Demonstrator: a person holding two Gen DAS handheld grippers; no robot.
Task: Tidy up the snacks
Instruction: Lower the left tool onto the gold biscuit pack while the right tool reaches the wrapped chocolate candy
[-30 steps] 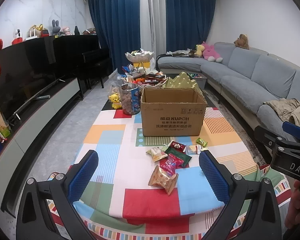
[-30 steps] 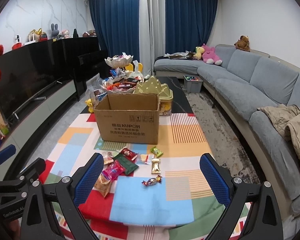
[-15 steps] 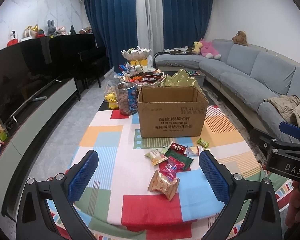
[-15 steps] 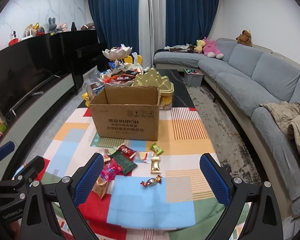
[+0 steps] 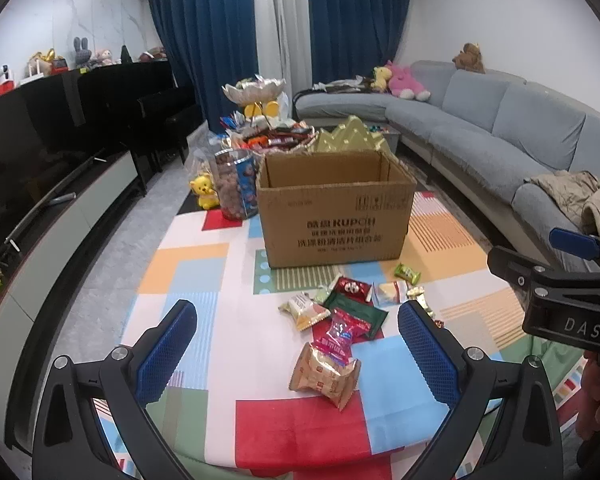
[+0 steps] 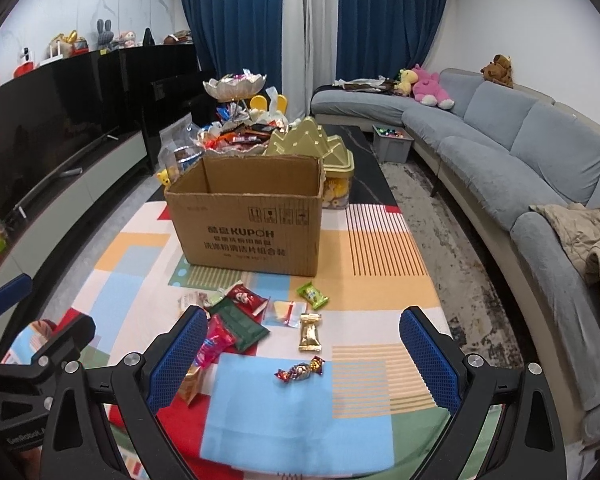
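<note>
Snacks, loose, on our patchwork tablecloth (image 5: pixel 260 332), all lying in front of the open cardboard box (image 5: pixel 336 208) that stands upright mid-table.

Item 1: tan biscuit pack (image 5: pixel 326 374), nearest the left gripper (image 5: pixel 296 356), lying flat between its two blue pads and below them; no contact that we can see.
Item 2: pink wrapped sweet (image 5: pixel 342 330), just behind the biscuit pack and overlapping its far edge.
Item 3: dark green packet (image 6: pixel 240 322), with a red packet (image 6: pixel 244 298) resting on its far corner.
Item 4: small white-and-orange pack (image 5: pixel 304 310), left of the green packet.
Item 5: clear pouch with yellow contents (image 6: pixel 282 312), beside the red packet.
Item 6: lime green sweet (image 6: pixel 312 295), closest to the box, apart from the rest.
Item 7: gold wrapper (image 6: pixel 310 332), lying lengthwise below the clear pouch.
Item 8: foil twist candy (image 6: pixel 300 370), alone on a blue patch, between the pads of the right gripper (image 6: pixel 300 364).

Grippers: we hold both above the near table edge. Left jaws spread wide, gripping nothing. Right jaws likewise spread wide, gripping nothing.

Behind the box: gold tin (image 6: pixel 320 148), snack jar (image 5: pixel 236 184), heaped tray of sweets (image 6: pixel 236 136). Grey sofa (image 6: pixel 520 148) along our right.
</note>
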